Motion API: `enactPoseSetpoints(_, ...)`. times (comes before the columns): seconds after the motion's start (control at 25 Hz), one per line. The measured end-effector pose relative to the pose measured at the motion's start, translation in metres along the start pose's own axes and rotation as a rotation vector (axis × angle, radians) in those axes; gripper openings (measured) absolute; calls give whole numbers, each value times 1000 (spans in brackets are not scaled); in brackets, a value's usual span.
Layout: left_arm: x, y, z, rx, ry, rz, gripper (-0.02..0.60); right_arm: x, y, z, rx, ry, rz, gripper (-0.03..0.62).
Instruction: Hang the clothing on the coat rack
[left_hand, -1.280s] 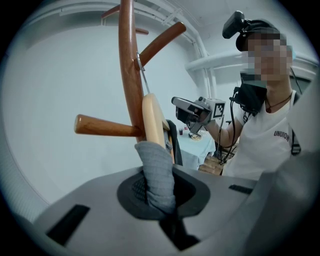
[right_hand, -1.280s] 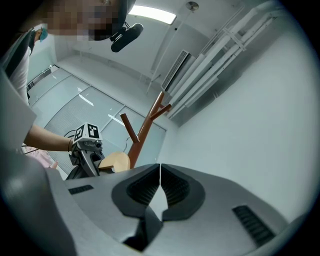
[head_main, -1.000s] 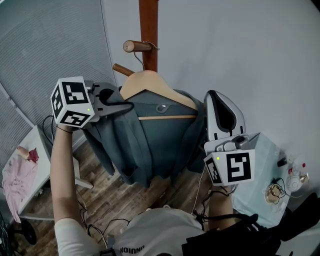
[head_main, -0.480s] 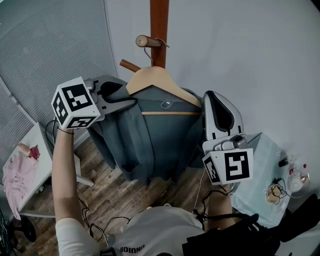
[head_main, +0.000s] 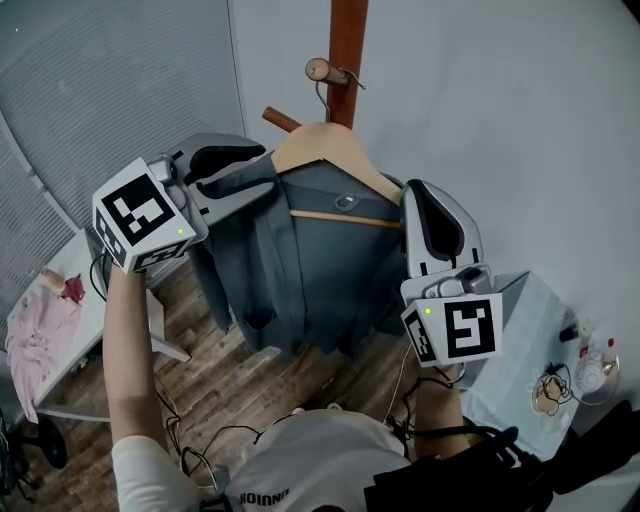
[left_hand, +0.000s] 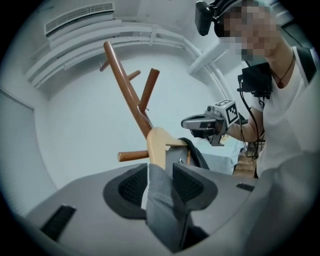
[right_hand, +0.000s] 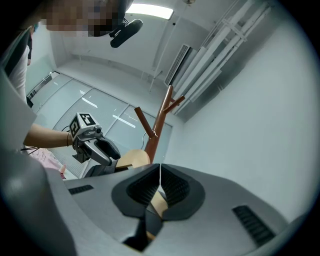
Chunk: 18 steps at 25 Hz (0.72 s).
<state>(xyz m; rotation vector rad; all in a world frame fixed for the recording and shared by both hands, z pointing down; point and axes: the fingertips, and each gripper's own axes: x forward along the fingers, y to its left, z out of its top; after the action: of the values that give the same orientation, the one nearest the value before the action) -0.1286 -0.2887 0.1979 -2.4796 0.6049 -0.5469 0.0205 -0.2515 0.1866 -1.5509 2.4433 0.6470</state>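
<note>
A grey-blue garment hangs on a wooden hanger. The hanger's wire hook rests over a peg of the brown coat rack. My left gripper is at the garment's left shoulder. Its jaws have just been opening and stand wide, with a fold of grey fabric still lying loose between them. My right gripper is shut on the hanger's right end. In the right gripper view its tips meet, with pale wood and dark cloth wedged behind them.
A small white table with a pink cloth stands low at the left. A light blue table with small items is at the right. Cables run over the wooden floor. A grey wall is behind the rack.
The left gripper's jaws have opened off the garment's shoulder and the gripper has risen a little. The right gripper keeps its hold on the hanger's end.
</note>
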Motion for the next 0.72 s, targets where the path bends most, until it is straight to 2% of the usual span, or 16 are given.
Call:
enactPoseSetpoints(0.32,-12,-16,10,65,4,41,149,9,18,-4,9,11,44,21)
enactPoseSetpoints(0.44,-13,-21,12,71,-1,68,42,11,22,-5,7,15,55,21)
enactPoseSetpoints(0.48,-13,-23,12,68,-4,76,28,12,23,-5,8,15,57,21)
enactPoseSetpoints(0.72,-4,-34,8,48,-5,157,12,13,31,-6,23,9,42,20)
